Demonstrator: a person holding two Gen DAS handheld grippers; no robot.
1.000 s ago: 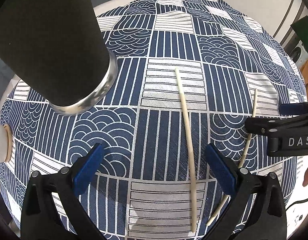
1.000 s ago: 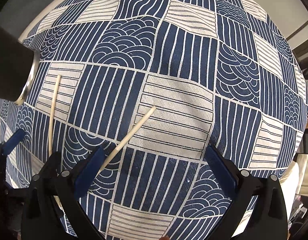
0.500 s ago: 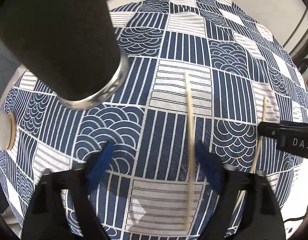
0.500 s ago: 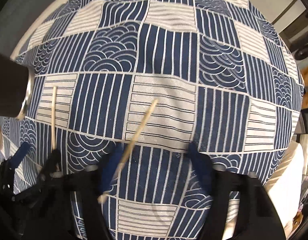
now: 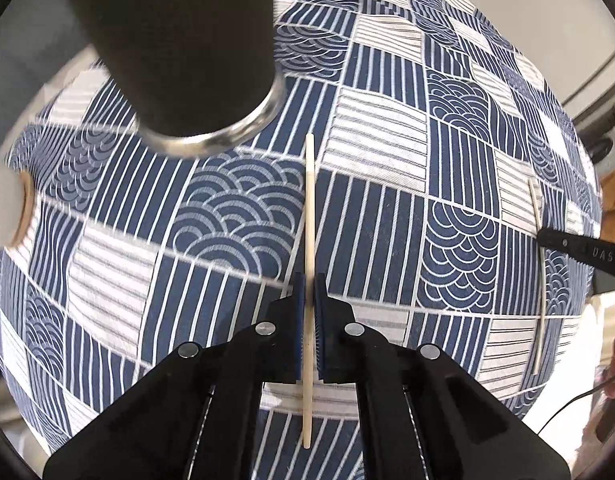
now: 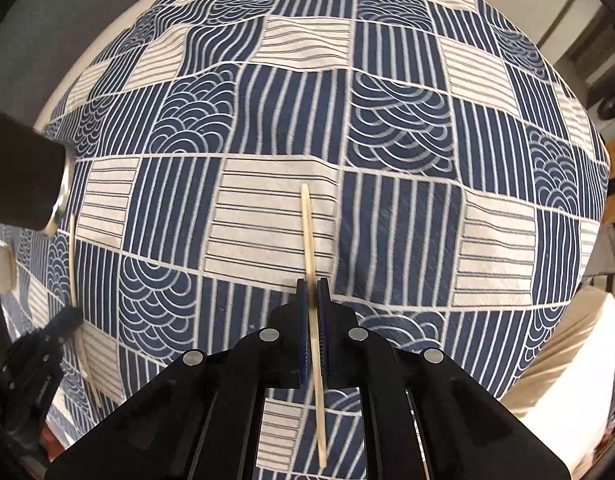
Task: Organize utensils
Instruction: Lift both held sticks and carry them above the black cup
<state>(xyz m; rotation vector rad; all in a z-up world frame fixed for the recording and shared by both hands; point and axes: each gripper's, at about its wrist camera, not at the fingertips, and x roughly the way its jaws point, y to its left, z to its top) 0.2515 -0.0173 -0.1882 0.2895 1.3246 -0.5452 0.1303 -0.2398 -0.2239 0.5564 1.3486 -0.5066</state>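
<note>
Over the blue-and-white patterned tablecloth (image 5: 387,208), your left tongs (image 5: 309,292) have just closed on one pale wooden chopstick (image 5: 309,208); your right tongs (image 6: 312,300) pinch the other pale chopstick (image 6: 307,228).

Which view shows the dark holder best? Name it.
Left wrist. There the holder fills the upper left, with its dark wall and shiny metal rim in plain sight. The right wrist view shows only a slice of it at the left edge.

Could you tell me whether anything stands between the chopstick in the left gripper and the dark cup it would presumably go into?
Nothing visible does. The left gripper is shut on its chopstick, and only bare patterned tablecloth lies between it and the dark cup.
</note>
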